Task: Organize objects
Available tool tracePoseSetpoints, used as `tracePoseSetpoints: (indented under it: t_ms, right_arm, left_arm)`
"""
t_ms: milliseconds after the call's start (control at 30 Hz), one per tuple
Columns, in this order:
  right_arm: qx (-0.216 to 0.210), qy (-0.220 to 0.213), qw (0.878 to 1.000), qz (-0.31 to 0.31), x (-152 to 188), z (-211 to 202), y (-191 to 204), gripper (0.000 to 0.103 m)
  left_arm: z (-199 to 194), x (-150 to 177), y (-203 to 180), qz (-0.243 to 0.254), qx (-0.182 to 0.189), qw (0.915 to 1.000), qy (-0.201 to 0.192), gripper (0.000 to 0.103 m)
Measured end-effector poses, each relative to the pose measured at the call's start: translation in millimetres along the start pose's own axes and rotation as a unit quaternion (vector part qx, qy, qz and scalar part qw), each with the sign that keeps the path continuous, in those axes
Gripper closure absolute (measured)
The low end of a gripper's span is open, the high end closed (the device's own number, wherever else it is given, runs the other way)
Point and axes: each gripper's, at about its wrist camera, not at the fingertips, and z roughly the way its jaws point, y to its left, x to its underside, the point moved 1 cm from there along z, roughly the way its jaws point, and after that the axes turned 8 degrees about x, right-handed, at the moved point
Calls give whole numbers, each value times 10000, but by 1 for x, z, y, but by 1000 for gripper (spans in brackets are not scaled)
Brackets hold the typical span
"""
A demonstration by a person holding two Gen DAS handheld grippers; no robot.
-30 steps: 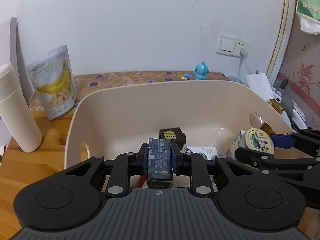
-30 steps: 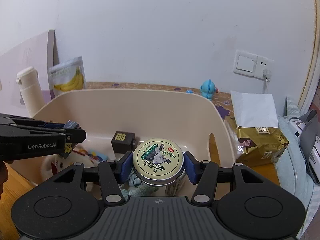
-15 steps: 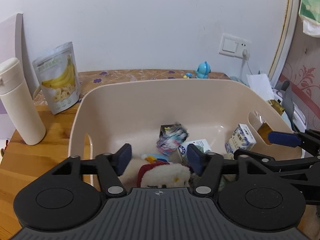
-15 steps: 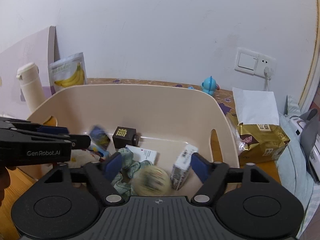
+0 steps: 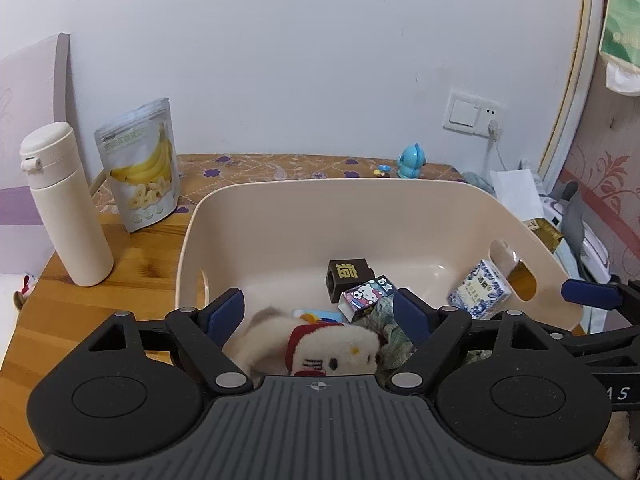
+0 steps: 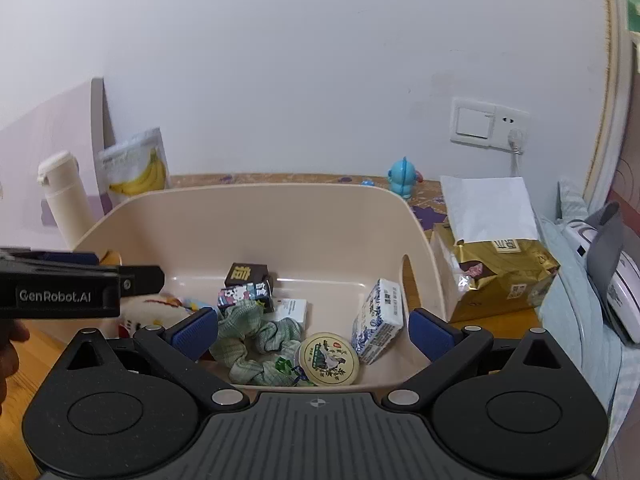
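A beige plastic bin (image 5: 280, 216) (image 6: 256, 208) stands on the wooden table. Inside lie a cartoon-printed small box (image 5: 366, 297) (image 6: 244, 295), a round green-and-cream tin (image 6: 329, 358), a dark brown cube (image 5: 347, 276), a blue-and-white carton (image 5: 479, 295) (image 6: 378, 320), a plush toy (image 5: 316, 346) and a green checked scrunchie (image 6: 252, 334). My left gripper (image 5: 320, 314) is open and empty above the bin's near side. My right gripper (image 6: 314, 330) is open and empty above the tin.
A cream bottle (image 5: 64, 208) and a banana chips pouch (image 5: 140, 164) stand left of the bin. A blue figurine (image 5: 412, 162) sits at the back. A gold bag (image 6: 496, 268) and white paper (image 6: 488, 208) lie to the right.
Both grippers opened. The left one dropped the printed box and the right one dropped the round tin; both now lie in the bin. Both grippers rose slightly.
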Motion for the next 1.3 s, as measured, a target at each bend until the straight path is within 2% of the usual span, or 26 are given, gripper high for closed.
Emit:
tracePoseSetpoints:
  t_ms: [533, 1300]
  right_arm:
    - [31, -88, 9999, 60, 17, -43, 0, 0]
    - [201, 7, 9997, 124, 65, -88, 3, 0]
  left_arm:
    - [-49, 17, -9, 59, -4, 9997, -225, 18]
    - [-100, 70, -8, 66, -100, 9996, -257, 17]
